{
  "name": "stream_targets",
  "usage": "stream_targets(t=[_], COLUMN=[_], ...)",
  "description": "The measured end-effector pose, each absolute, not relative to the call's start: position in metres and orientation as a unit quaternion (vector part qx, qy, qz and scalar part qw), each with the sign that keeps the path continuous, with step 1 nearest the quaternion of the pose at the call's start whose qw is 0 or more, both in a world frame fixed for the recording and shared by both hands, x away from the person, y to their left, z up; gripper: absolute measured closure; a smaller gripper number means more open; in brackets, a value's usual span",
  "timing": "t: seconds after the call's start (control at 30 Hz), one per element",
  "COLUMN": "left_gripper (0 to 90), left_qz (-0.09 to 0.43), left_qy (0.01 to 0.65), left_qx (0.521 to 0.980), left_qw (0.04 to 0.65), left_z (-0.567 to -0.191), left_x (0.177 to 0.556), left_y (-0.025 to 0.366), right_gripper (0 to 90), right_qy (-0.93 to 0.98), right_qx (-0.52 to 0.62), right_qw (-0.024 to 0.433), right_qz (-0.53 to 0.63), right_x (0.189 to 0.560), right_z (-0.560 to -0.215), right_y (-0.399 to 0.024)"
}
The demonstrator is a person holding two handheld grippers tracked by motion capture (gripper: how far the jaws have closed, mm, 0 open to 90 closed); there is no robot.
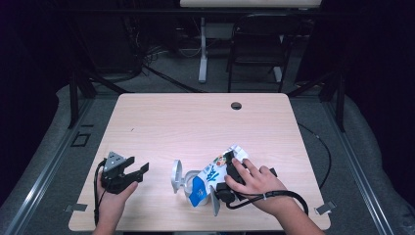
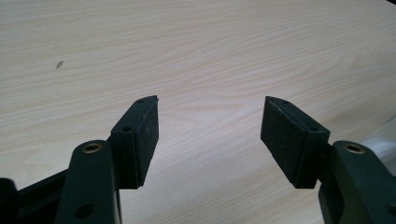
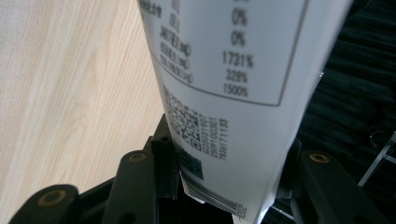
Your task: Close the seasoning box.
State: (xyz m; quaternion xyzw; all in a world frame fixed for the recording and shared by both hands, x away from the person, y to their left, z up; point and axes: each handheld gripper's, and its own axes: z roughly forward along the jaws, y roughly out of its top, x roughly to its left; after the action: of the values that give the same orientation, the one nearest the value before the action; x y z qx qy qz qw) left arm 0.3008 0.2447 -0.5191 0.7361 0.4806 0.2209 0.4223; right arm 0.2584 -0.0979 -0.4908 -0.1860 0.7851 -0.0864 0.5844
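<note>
right claw (image 1: pixel 230 177): clamped on the white printed pouch (image 1: pixel 215 174), pads pressing both its sides in the right gripper view | pouch: tilted over the white container (image 1: pixel 188 182) near the front of the desk (image 1: pixel 195 122); container lid hinged open | left claw (image 2: pixel 209 135): jaws spread wide; nothing between them; resting at front left, well apart from the pouch

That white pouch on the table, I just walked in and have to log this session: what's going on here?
A person is working at a wooden table with a gripper in each hand. The right gripper is clamped on a white and blue pouch, which is held tilted toward a white container with its flip lid open. The left gripper sits off to the side, jaws open with nothing between them. Whether anything is pouring can't be told.
</note>
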Motion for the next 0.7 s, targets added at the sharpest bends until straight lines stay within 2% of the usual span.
stream_targets(t=[0.7], left_gripper=[37.3], left_qz=[0.220], left_qy=[0.481], left_qx=[0.737], left_qw=[0.422], left_z=[-0.5195], left_x=[0.3009], left_y=[0.2444], right_gripper=[57.0], right_qy=[0.785], right_qx=[-0.188], right_qw=[0.584], right_qz=[-0.088], right_x=[0.2571], right_z=[-0.4904], right_y=[-0.0978])
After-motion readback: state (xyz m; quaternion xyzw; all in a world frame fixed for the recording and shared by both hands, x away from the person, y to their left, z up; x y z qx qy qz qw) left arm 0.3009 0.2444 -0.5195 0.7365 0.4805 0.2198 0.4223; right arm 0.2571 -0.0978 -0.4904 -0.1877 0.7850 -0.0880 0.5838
